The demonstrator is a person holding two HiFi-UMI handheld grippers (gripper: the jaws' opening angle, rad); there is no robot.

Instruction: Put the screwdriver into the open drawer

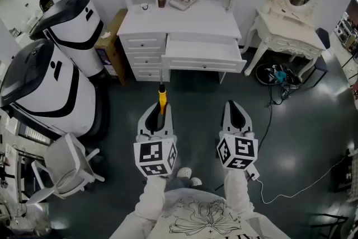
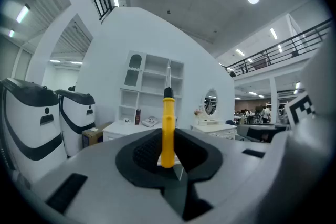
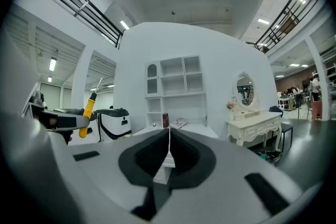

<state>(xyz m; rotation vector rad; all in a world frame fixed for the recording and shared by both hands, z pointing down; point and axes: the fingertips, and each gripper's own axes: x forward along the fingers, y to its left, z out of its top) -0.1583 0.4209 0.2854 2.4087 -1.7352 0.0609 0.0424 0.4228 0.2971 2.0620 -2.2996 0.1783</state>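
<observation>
A yellow-handled screwdriver (image 1: 162, 99) stands between the jaws of my left gripper (image 1: 161, 113), which is shut on its handle, with the metal shaft pointing away toward the desk. The left gripper view shows the same screwdriver (image 2: 167, 128) clamped upright between the black pads. My right gripper (image 1: 235, 113) hangs beside it, shut and holding nothing; its jaws meet in the right gripper view (image 3: 169, 150). Ahead, the white desk (image 1: 179, 22) has its wide drawer (image 1: 204, 53) pulled open. Both grippers hover over the dark floor, some way short of the drawer.
Two large white-and-black machine shells (image 1: 56, 64) stand at the left, with a cardboard box (image 1: 112, 36) beside the desk. A white chair (image 1: 67, 165) is at the lower left. A white vanity with an oval mirror (image 1: 285, 31) stands at the right, cables (image 1: 279, 75) under it.
</observation>
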